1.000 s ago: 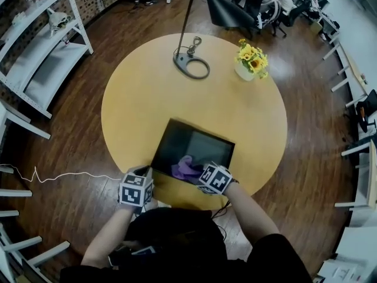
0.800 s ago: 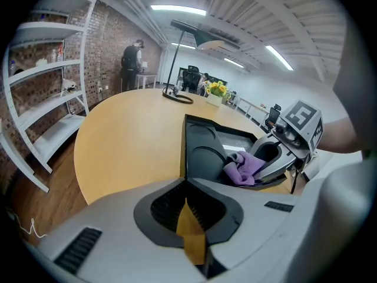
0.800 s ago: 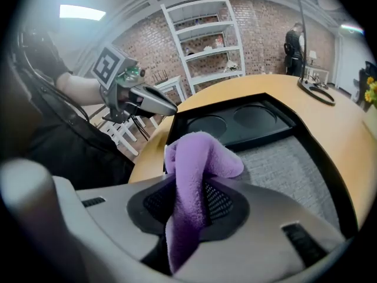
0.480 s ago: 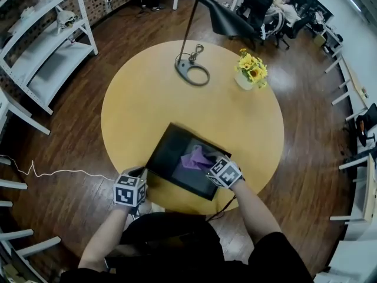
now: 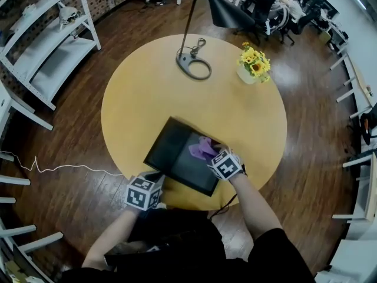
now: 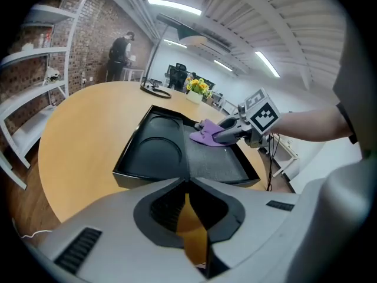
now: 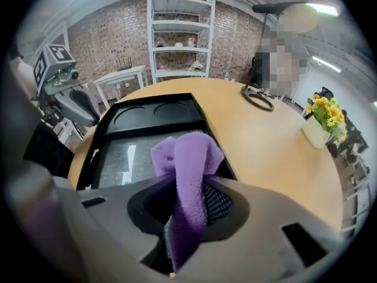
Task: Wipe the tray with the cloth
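A black tray point(image 5: 171, 145) lies askew on the round wooden table point(image 5: 147, 93), near its front edge. My right gripper point(image 5: 212, 155) is shut on a purple cloth point(image 5: 202, 148) and holds it down on the tray's right part. The right gripper view has the cloth point(image 7: 188, 158) bunched between the jaws over the tray point(image 7: 147, 118). My left gripper point(image 5: 155, 177) sits just off the tray's near left corner, apart from it. Its jaws point(image 6: 188, 187) have just been opening: a narrow gap shows bare table, nothing between them. From there the tray point(image 6: 156, 152) and cloth point(image 6: 206, 135) lie ahead.
A lamp base point(image 5: 194, 65) and a pot of yellow flowers point(image 5: 253, 65) stand at the table's far side. White shelves point(image 5: 41, 37) stand at the left, chairs and desks beyond. A white cable point(image 5: 59, 171) runs over the floor.
The right gripper has swept the cloth rightwards and farther across the tray. The tray has turned. The left gripper has let go of the tray's corner and shifted right along the table edge.
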### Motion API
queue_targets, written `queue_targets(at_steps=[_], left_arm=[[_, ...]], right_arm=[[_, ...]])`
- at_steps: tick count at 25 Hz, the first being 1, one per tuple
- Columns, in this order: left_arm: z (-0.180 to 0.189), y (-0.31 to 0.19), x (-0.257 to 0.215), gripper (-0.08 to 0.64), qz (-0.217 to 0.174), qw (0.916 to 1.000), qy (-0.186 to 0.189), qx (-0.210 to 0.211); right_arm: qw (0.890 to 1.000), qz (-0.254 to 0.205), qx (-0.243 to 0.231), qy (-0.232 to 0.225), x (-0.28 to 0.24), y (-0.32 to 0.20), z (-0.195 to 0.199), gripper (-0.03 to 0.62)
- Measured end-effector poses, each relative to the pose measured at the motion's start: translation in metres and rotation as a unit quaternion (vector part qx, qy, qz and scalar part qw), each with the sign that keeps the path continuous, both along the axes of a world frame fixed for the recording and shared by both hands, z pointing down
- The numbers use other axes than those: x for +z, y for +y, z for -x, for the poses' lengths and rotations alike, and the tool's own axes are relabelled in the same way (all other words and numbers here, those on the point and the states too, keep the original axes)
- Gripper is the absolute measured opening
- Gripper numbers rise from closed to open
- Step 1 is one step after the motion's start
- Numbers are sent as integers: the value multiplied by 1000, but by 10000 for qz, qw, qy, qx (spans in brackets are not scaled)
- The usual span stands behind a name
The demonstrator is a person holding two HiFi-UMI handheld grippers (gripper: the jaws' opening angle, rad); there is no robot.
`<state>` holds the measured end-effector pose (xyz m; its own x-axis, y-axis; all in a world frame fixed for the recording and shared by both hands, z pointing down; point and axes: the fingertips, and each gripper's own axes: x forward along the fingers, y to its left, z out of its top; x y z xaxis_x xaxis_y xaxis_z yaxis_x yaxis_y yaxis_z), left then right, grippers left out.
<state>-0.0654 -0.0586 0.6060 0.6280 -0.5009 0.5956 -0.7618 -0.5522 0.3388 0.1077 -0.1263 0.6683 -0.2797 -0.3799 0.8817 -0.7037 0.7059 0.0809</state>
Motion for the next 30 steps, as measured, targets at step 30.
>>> queue_targets(at_steps=[30], left_arm=[[-5,-5,6,1,154,9998,-104,90]], right_arm=[[9954,955,-85,21,-22,52,-9,95]])
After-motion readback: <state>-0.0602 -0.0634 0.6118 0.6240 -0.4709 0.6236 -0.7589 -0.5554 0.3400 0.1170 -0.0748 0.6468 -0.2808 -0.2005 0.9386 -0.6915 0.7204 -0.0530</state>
